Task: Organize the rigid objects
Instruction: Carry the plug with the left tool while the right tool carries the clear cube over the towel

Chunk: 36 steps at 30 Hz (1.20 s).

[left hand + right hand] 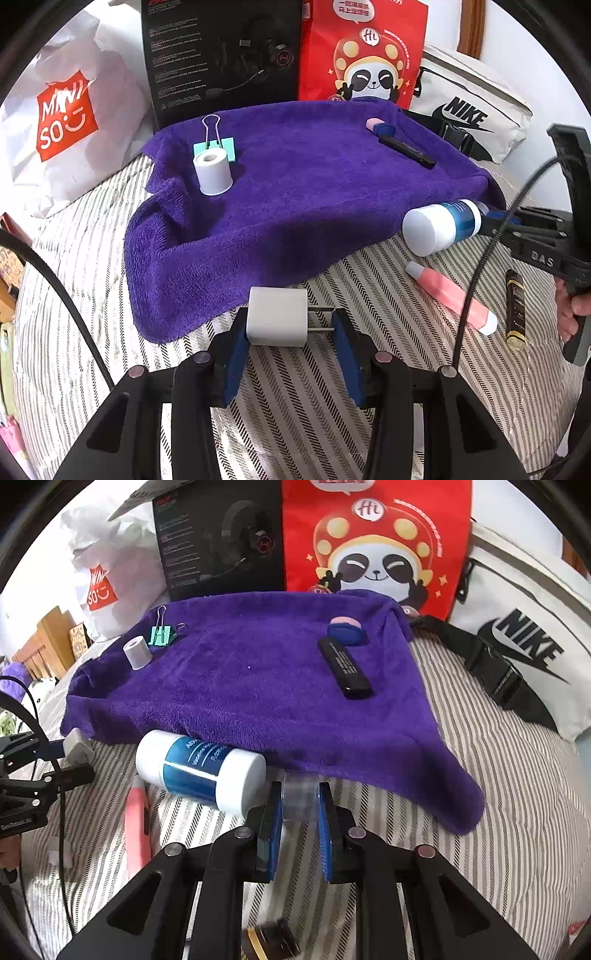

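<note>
Four items already on purple towel (295,177) ahead; left gripper (291,325) clamps white charger (277,317), right gripper (299,805) pinches bottle's (199,768) clear cap; pink tube (450,295) and dark tube (515,308) remain beside it.

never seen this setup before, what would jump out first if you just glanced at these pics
The purple towel spread over the striped bed fills the middle, with small things scattered on it. In front, the left tongs hold a white charger, and the right tongs are shut on the clear end of a blue and white bottle at the towel's near edge. Behind stands a red panda bag.
</note>
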Each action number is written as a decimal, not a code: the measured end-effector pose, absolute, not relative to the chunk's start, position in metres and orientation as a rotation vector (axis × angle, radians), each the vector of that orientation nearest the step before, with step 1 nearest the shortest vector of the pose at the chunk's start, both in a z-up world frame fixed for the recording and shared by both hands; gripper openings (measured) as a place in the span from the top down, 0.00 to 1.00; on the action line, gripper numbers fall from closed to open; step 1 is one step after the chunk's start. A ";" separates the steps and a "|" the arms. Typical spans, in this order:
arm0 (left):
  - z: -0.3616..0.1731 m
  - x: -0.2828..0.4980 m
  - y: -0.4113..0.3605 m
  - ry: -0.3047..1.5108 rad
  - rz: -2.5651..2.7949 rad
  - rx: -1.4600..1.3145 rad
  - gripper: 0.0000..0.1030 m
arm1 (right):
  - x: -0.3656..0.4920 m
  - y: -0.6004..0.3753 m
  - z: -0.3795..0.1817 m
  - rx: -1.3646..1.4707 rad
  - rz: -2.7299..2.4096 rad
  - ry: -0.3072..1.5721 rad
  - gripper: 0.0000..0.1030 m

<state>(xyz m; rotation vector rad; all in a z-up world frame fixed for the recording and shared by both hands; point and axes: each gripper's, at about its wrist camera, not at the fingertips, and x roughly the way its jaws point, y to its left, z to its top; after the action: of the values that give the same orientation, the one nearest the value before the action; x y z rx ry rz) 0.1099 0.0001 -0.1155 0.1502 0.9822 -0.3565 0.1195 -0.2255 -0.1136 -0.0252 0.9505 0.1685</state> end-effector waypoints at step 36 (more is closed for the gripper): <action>-0.055 0.145 0.023 0.917 -0.314 0.073 0.59 | 0.145 -0.231 -0.037 -0.065 0.335 0.822 0.83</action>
<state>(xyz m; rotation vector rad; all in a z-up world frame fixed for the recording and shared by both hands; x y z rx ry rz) 0.1454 0.0229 -0.0552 0.0733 0.9175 -0.3137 0.1450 -0.2309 -0.0366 -0.0647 0.8216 0.3348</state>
